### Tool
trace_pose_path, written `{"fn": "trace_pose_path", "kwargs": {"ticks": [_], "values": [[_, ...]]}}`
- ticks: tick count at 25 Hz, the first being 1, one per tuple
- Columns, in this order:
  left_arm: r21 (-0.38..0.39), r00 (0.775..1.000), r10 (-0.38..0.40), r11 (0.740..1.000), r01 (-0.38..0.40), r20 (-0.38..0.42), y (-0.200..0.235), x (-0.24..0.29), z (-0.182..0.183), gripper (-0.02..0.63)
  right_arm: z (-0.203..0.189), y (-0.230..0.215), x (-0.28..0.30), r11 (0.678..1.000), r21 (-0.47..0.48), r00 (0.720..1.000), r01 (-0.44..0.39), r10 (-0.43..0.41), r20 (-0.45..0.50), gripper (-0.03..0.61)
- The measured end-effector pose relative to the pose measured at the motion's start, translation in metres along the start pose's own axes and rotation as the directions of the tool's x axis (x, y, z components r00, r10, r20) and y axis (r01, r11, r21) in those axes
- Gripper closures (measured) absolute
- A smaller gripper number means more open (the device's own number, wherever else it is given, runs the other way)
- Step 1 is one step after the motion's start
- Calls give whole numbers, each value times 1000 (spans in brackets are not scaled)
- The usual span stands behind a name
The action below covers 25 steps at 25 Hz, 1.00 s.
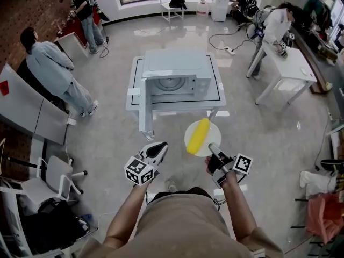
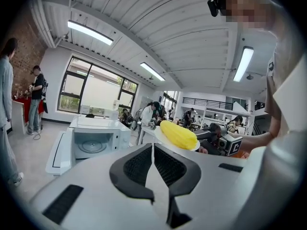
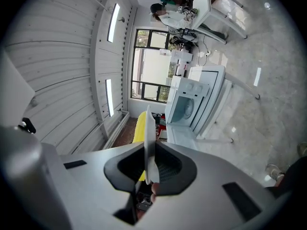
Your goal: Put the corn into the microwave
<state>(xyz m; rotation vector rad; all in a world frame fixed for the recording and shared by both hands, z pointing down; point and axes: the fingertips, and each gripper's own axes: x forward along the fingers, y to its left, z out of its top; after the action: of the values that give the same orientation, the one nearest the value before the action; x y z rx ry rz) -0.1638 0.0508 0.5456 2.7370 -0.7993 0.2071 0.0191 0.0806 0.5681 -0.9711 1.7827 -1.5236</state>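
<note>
A yellow corn cob (image 1: pixel 198 135) lies on a round white plate (image 1: pixel 215 129), held out in the air in front of the white microwave (image 1: pixel 174 74). My right gripper (image 1: pixel 213 147) is shut on the plate's near rim. In the right gripper view the plate (image 3: pixel 148 138) stands edge-on between the pads, with the corn (image 3: pixel 139 126) to its left. The microwave door (image 1: pixel 145 109) hangs open to the left, and the glass turntable (image 2: pixel 90 146) shows inside. My left gripper (image 1: pixel 160 145) is shut on nothing, left of the plate. The left gripper view shows the corn (image 2: pixel 178 134) to the right.
The microwave stands on a low white table (image 1: pixel 215 98). One person (image 1: pixel 54 71) stands to the left, another (image 1: pixel 83 12) at the back left, a third (image 1: pixel 274 26) by a white table (image 1: pixel 290 69) on the right. A white chair (image 1: pixel 54 179) is at the lower left.
</note>
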Motion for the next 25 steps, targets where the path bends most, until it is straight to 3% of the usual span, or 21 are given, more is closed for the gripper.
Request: {"fn": "trace_pose_path", "kwargs": {"ticks": [12, 25], "values": [[-3, 1000, 11, 1000, -11, 2, 43, -5, -5, 609, -13, -8, 48, 1000, 0, 1000, -7, 7, -16, 545], [-59, 994, 106, 993, -106, -1, 69, 37, 18, 609, 46, -7, 85, 999, -32, 994, 6, -9, -104, 545]]}}
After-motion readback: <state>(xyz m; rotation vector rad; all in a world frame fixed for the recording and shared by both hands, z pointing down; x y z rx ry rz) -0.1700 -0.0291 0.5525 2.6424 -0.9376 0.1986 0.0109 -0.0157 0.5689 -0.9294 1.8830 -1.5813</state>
